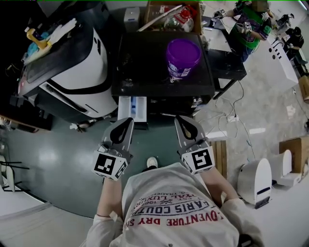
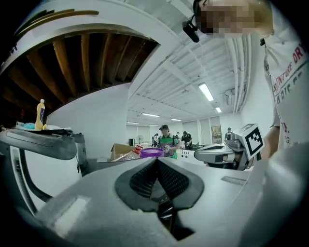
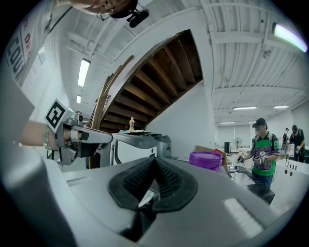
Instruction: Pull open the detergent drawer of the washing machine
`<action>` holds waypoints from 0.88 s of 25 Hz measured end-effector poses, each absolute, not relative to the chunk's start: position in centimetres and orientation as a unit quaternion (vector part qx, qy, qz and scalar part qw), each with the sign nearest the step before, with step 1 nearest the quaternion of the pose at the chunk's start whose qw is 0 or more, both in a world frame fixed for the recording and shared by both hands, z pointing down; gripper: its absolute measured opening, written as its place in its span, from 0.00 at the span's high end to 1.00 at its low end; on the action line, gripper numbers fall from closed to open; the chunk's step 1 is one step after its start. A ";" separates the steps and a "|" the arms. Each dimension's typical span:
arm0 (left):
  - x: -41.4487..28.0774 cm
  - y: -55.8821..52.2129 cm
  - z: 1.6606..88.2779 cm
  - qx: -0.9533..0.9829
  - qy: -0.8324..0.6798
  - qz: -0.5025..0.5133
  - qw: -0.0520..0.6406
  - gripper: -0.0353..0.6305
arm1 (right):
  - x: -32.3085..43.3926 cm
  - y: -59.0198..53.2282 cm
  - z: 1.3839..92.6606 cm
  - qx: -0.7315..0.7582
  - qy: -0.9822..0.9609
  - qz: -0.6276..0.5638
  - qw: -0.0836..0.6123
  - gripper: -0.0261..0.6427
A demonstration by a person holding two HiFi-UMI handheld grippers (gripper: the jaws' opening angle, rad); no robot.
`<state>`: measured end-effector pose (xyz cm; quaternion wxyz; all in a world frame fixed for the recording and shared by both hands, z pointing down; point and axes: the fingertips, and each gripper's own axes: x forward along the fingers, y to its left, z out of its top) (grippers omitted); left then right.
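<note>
L tongs (image 1: 128, 121) and R tongs (image 1: 180, 120) shut, empty. Detergent drawer (image 1: 133, 110), just ahead of L tongs, stands out; pull apparently done. Next: back off.

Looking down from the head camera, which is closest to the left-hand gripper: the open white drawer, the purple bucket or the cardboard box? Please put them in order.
1. The detergent drawer, just ahead of the left gripper.
2. The purple bucket, on the washing machine, off to the right.
3. The cardboard box, behind the machine.
</note>
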<state>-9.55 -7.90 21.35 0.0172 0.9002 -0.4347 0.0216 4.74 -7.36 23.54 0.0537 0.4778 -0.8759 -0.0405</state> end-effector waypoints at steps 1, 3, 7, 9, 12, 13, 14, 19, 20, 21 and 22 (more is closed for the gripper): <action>-9.6 -8.0 21.4 0.900 -0.434 0.022 0.016 0.95 | 4.7 -7.5 23.6 0.478 -0.876 -0.040 0.054 0.96; -9.8 -8.3 21.6 0.901 -0.433 0.020 0.015 0.95 | 4.7 -7.8 23.6 0.480 -0.875 -0.039 0.052 0.96; -10.2 -8.7 21.5 0.898 -0.440 0.021 0.014 0.95 | 4.3 -8.3 23.7 0.480 -0.875 -0.037 0.053 0.96; -10.4 -9.0 21.5 0.897 -0.441 0.014 0.018 0.95 | 4.0 -8.5 23.7 0.476 -0.877 -0.040 0.053 0.96; -10.6 -9.2 21.5 0.897 -0.441 0.008 0.022 0.95 | 3.7 -8.8 23.6 0.476 -0.877 -0.041 0.051 0.96; -10.7 -9.3 21.5 0.897 -0.441 0.008 0.023 0.95 | 3.7 -8.9 23.7 0.478 -0.876 -0.039 0.051 0.96; -10.7 -9.3 21.4 0.897 -0.441 0.008 0.023 0.95 | 3.7 -8.9 23.8 0.481 -0.875 -0.037 0.051 0.96; -10.6 -9.6 21.0 0.900 -0.435 0.009 0.015 0.95 | 3.3 -9.1 23.7 0.478 -0.876 -0.038 0.052 0.96; -10.6 -9.6 21.0 0.900 -0.435 0.010 0.016 0.95 | 3.1 -9.1 23.7 0.476 -0.877 -0.040 0.052 0.96; -10.7 -9.6 21.0 0.900 -0.435 0.010 0.017 0.95 | 3.0 -9.1 23.6 0.474 -0.878 -0.042 0.052 0.96; -10.7 -9.6 21.1 0.900 -0.435 0.010 0.018 0.95 | 2.8 -9.1 23.6 0.473 -0.879 -0.043 0.052 0.96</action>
